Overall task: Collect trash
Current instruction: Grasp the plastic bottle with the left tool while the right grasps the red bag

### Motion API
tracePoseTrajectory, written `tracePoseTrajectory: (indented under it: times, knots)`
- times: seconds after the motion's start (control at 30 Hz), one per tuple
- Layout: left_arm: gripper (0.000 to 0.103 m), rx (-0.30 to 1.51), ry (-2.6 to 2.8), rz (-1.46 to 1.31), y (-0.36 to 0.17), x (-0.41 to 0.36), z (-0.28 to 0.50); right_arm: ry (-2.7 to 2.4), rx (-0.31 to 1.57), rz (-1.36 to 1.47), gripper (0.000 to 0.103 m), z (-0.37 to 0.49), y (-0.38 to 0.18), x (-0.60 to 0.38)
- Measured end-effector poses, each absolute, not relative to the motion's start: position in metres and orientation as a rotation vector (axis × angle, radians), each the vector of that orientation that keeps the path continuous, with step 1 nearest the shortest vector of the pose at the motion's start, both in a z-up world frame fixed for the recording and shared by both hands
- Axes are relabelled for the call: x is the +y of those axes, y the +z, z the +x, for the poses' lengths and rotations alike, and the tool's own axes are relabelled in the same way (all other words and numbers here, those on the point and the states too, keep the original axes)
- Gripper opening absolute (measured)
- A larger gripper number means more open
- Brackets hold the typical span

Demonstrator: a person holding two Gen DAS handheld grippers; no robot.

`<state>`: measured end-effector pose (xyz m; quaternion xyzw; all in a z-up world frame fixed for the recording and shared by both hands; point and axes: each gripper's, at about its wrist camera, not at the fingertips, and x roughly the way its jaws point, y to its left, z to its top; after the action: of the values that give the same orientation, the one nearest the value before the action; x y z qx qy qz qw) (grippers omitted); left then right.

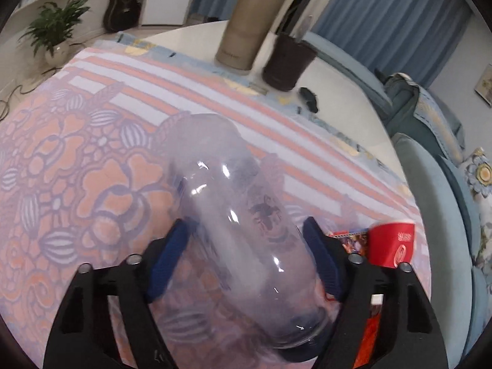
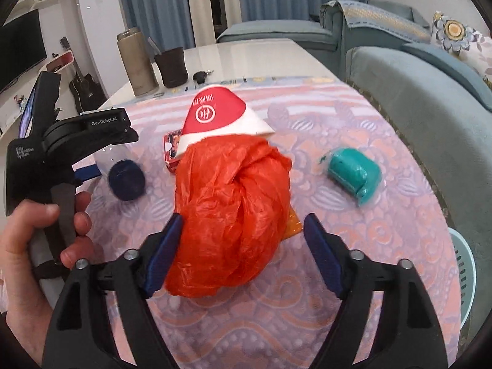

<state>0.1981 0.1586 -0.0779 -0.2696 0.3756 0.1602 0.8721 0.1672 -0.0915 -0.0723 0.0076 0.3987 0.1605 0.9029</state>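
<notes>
In the left wrist view my left gripper (image 1: 246,246) stands wide around a clear plastic bottle (image 1: 243,221) that lies between the blue pads (image 1: 172,255); whether the pads press it I cannot tell. Its dark blue cap (image 2: 126,180) shows in the right wrist view. My right gripper (image 2: 243,246) is open around a crumpled orange plastic bag (image 2: 230,209) on the patterned cloth. A red and white paper cup (image 2: 221,113) lies just behind the bag. A small red carton (image 2: 172,150) and a teal wrapped packet (image 2: 353,175) lie on the cloth.
A tall beige tumbler (image 1: 249,21), a dark cup (image 1: 289,61) and a black key fob (image 1: 309,98) stand at the table's far end. A blue sofa (image 2: 430,107) runs along the right. A pale basket (image 2: 464,276) sits by the table's right edge.
</notes>
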Motion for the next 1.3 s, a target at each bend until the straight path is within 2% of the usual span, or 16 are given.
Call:
tracePoseTrajectory:
  times: [0.03,0.17,0.33,0.7,0.8,0.93,1.13,1.3]
  knots:
    - [0.065,0.783,0.324,-0.558,-0.079,0.158,0.196,0.338,0.830,0.021,0.048,0.167,-0.073,-0.092]
    - [0.054,0.778,0.235,-0.545,-0.079,0.157,0.183,0.350,0.818,0.031,0.034,0.162,-0.072,-0.094]
    - [0.054,0.791,0.143,-0.524,-0.077,0.150,0.162,0.367,0.796,0.064,0.029,0.149,-0.064,-0.105]
    - [0.054,0.836,-0.140,-0.406,-0.053,0.102,0.086,0.384,0.832,0.056,0.029,0.085,-0.045,-0.152]
    - [0.054,0.861,-0.181,-0.353,-0.057,0.085,0.072,0.370,0.863,0.050,0.040,0.075,-0.050,-0.157]
    - [0.054,0.882,-0.198,-0.286,-0.063,0.071,0.066,0.347,0.879,0.088,0.066,0.071,-0.054,-0.170]
    - [0.054,0.896,-0.210,-0.249,-0.071,0.060,0.066,0.336,0.839,0.112,0.068,0.082,-0.040,-0.176]
    - [0.054,0.901,-0.224,-0.239,-0.076,0.052,0.068,0.322,0.903,0.081,0.069,0.098,-0.066,-0.157]
